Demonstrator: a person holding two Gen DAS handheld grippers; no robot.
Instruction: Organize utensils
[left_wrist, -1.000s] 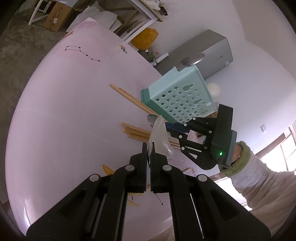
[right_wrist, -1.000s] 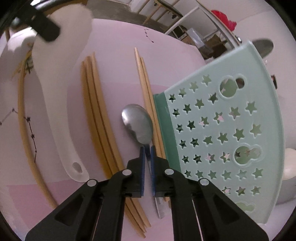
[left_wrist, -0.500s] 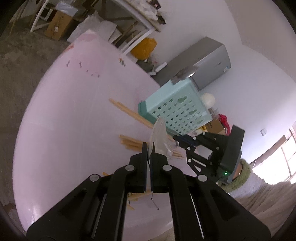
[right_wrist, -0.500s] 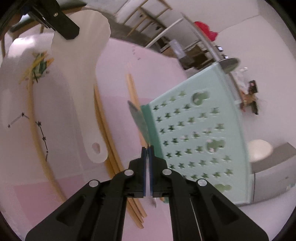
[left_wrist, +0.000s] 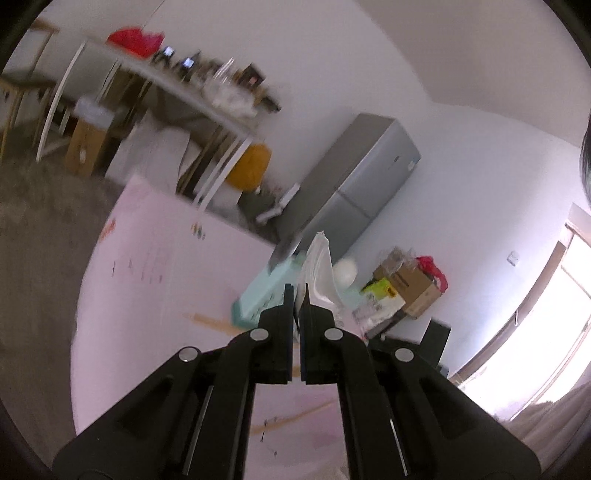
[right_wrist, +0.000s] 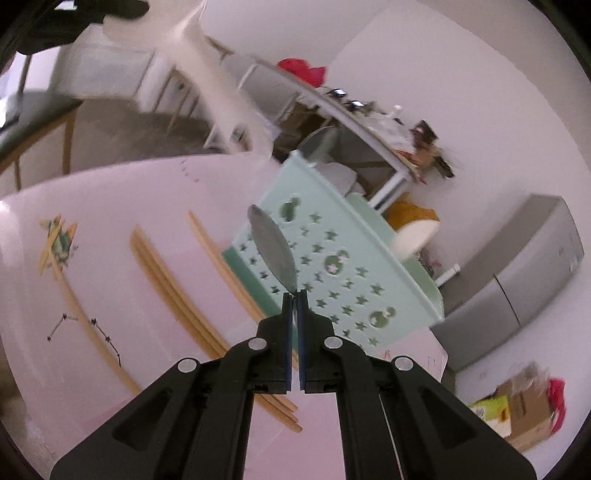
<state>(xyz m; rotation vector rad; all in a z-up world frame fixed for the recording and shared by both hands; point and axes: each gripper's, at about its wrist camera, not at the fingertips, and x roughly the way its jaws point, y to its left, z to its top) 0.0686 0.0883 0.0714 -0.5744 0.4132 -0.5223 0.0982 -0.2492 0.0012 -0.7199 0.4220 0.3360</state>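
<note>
1. The right gripper (right_wrist: 294, 295) is clamping a metal spoon (right_wrist: 272, 248), its bowl standing up past the fingertips, clear of the pink table (right_wrist: 110, 295).
2. The left gripper (left_wrist: 295, 291) is pinching a translucent white rice paddle (left_wrist: 320, 271), blade raised ahead of its tips.
3. The mint star-holed basket (right_wrist: 343, 266) is sitting just beyond both claws.
4. My advice: keep both grips firm, bring each utensil over the rim, then release one at a time.
5. The wooden chopsticks (right_wrist: 177, 295), lying left of the right claw, are still waiting.

A metal spoon (right_wrist: 273, 249) is raised edge-on before the mint star-pierced basket (right_wrist: 343, 266); a translucent white spatula (left_wrist: 319, 275) is lifted nearby, wooden chopsticks (right_wrist: 177, 295) lying beside the basket.
</note>
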